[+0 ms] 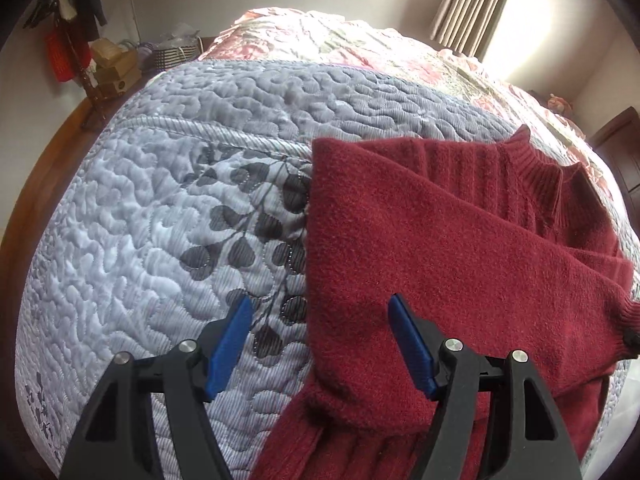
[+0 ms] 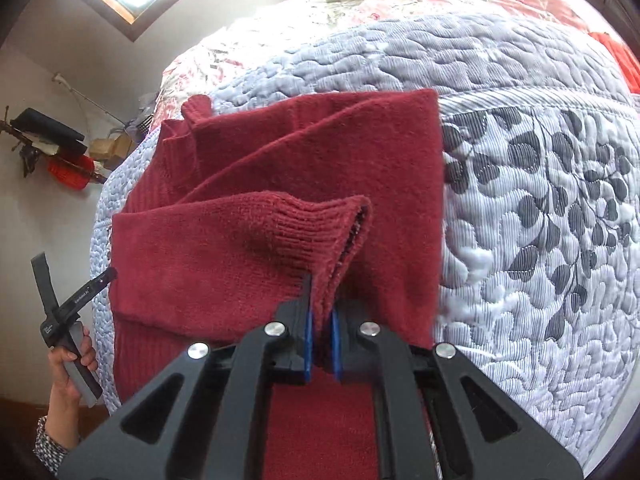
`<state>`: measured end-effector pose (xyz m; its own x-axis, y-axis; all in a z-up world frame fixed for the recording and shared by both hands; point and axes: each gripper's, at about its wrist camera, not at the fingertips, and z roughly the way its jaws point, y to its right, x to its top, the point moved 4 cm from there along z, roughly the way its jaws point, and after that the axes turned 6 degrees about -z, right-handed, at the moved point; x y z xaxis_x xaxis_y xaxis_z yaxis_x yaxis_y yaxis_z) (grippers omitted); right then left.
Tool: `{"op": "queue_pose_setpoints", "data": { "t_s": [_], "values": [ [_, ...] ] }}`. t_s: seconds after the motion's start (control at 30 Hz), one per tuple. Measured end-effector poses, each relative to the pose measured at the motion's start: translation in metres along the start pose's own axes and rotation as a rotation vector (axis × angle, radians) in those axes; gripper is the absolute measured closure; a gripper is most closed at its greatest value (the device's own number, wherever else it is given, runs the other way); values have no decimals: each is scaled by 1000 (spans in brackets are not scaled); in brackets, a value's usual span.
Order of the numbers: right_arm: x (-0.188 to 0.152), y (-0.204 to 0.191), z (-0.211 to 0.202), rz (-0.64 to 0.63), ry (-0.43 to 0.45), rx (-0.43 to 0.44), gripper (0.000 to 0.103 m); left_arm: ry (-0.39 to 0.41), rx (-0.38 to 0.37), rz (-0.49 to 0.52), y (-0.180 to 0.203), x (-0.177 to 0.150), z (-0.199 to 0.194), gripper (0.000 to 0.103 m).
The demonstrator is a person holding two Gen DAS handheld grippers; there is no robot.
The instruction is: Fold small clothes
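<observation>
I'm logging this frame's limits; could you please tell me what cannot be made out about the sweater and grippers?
- Red sweater hem: cut off by the bottom edge and the gripper bodies in both wrist views.
- Left gripper, open: the left wrist view doesn't show whether it touches the fabric.
- Sleeve cuff inside the right gripper: its clamped edge is hidden by the blue pads.

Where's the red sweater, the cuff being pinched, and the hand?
red sweater (image 1: pixel 420 248), left wrist view, on the folded body panel.
ribbed cuff (image 2: pixel 320 232), right wrist view, on the ribbing above the closed right gripper (image 2: pixel 322 332).
hand (image 2: pixel 70 376), right wrist view, on the fingers around the handle.
</observation>
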<state>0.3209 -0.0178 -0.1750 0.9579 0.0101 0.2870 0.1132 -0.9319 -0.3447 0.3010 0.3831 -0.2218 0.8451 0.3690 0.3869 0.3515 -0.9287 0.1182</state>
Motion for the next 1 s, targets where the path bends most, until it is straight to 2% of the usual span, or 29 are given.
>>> {"op": "queue_pose_setpoints", "data": {
  "t_s": [0.1,0.2,0.23,0.27,0.3,0.33,0.43,0.5,0.53,0.63,0.73,0.83,0.87,0.9,1.0],
  "values": [
    [-4,12,13,13,-30,-35,97,-19,26,36,10,-1,12,32],
    [-6,14,22,7,-53,-37,90,-34,53,71,16,-2,19,32],
    [-5,14,20,12,-43,-21,86,-32,54,76,17,-2,17,32],
    [-3,15,16,19,-33,0,67,-25,48,76,18,-1,13,32],
    [-1,17,13,30,-17,25,60,-10,35,74,19,1,7,32],
    [3,19,11,42,0,40,57,7,28,75,21,3,2,32],
    [14,27,13,67,2,30,57,31,34,109,31,7,-5,31],
    [20,30,16,70,2,28,71,32,38,134,38,8,-3,31],
    [22,31,17,67,5,25,85,30,42,149,42,8,0,31],
    [26,25,12,20,27,17,91,4,62,158,43,3,14,31],
    [22,34,19,27,0,-29,91,-7,57,127,38,0,25,27],
    [22,36,26,60,-13,-18,89,-31,38,79,32,-1,29,24],
    [21,35,22,68,-8,-8,83,-38,33,66,30,0,27,24],
    [19,35,16,70,-2,-7,81,-36,33,65,29,-1,22,26],
    [9,29,1,35,2,-43,71,19,61,121,30,-5,-3,26]
  ]
}}
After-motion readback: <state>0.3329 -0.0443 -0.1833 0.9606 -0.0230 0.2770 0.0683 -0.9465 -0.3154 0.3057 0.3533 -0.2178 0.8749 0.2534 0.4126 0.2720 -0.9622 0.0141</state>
